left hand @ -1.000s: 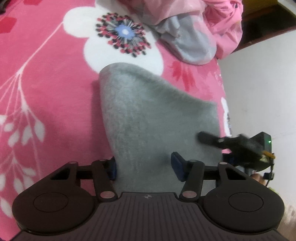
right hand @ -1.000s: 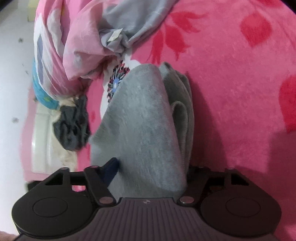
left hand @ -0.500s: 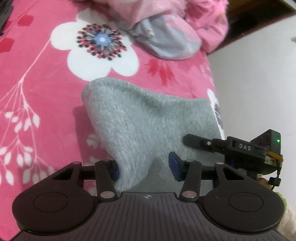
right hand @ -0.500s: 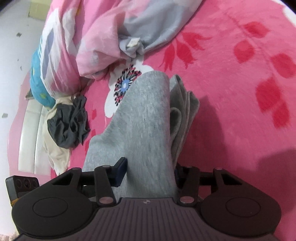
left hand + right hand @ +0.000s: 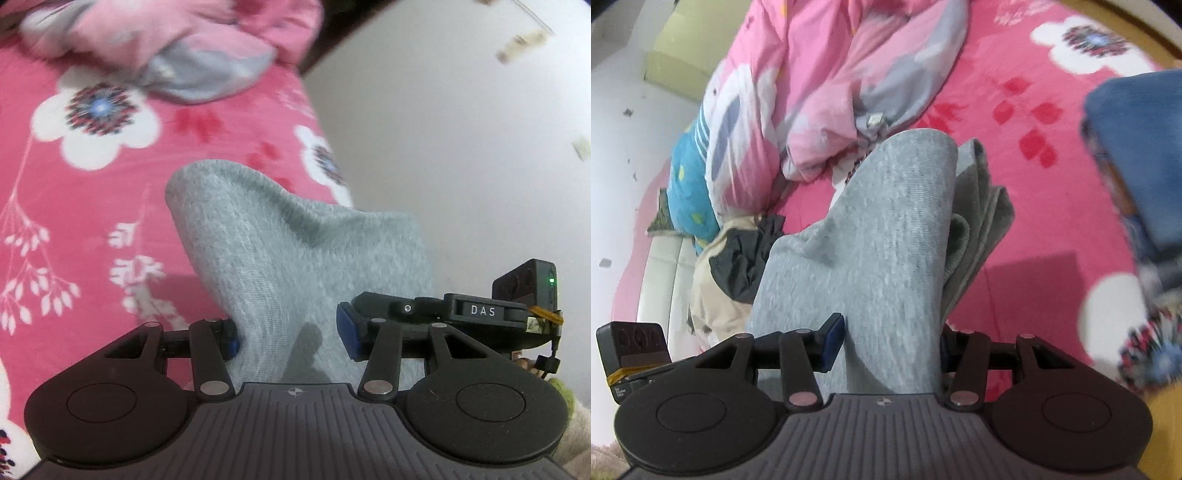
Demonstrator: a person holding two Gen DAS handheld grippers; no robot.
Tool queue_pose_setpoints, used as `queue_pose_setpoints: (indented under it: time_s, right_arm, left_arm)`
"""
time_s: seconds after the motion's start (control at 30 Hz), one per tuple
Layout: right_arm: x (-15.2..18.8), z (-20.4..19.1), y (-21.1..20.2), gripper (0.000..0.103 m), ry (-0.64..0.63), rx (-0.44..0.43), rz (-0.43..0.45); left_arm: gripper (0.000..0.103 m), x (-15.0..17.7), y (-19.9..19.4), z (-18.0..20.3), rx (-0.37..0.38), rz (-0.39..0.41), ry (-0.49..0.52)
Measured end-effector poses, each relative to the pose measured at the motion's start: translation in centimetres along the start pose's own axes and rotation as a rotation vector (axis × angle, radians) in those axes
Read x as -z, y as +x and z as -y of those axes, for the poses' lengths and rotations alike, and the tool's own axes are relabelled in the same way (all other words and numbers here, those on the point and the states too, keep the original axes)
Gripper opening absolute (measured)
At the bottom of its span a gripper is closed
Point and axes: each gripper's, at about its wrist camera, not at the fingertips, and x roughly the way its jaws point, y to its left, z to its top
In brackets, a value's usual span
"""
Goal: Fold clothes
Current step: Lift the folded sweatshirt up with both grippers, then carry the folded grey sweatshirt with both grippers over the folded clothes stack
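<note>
both sets of fingers look clenched on the same grey garment [image 5: 295, 266], which is bunched up and lifted off the bed between them. on the left gripper [image 5: 288, 338] the cloth passes between the blue pads and the left pad is pressed into it, though the right pad seems to stand a little off the fabric, so the hold may be one-sided. the right gripper [image 5: 886, 347] has a thick band of the grey knit squeezed between its pads, and you can see that same tool poking in at the right edge of the left wrist view, so the two hands are close together. in the right wrist view the garment already shows a few stacked layers on its right side, which reads to me like at least one fold has been made, but it's hanging in a slumped roll rather than lying flat, so i'd call this piece roughly mid-fold. below it is the pink floral blanket [image 5: 92, 240], with a crumpled pink quilt [image 5: 820, 92] at the far end. what's left, i reckon: lay the grey thing down, square it up, then deal with the dark crumpled garment [image 5: 746, 258] near the left edge of the bed, which looks unfolded. something blue [image 5: 1137, 155] sits blurred on the right, can't tell if it's folded.
</note>
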Motion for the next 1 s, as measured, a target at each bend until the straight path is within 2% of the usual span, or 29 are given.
queue_pose_setpoints:
  time_s: [0.13, 0.27, 0.4, 0.53, 0.73, 1.0]
  right_arm:
    - [3.1, -0.2, -4.8, 0.052, 0.058, 0.007, 0.089]
    - [4.1, 0.4, -8.8, 0.052, 0.088, 0.027, 0.152]
    - [3.9, 1.8, -12.3, 0.052, 0.093, 0.066, 0.204]
    - [3.0, 4.8, -15.4, 0.052, 0.129, 0.082, 0.249]
    - [-0.9, 11.4, -17.4, 0.053, 0.159, 0.063, 0.258]
    - [-10.7, 19.5, -18.4, 0.053, 0.070, 0.058, 0.150]
  left_arm:
    - [0.048, 1.1, -0.7, 3.1, 0.049, -0.028, 0.066]
    - [0.048, 1.9, -0.4, 6.6, 0.081, -0.033, 0.112]
    - [0.048, 2.6, 1.7, 9.4, 0.110, -0.032, 0.154]
    - [0.048, 2.8, 5.1, 12.0, 0.137, -0.040, 0.176]
    - [0.048, 2.7, 11.8, 15.6, 0.113, -0.045, 0.182]
    - [0.048, 0.7, 21.8, 19.0, 0.053, -0.009, 0.062]
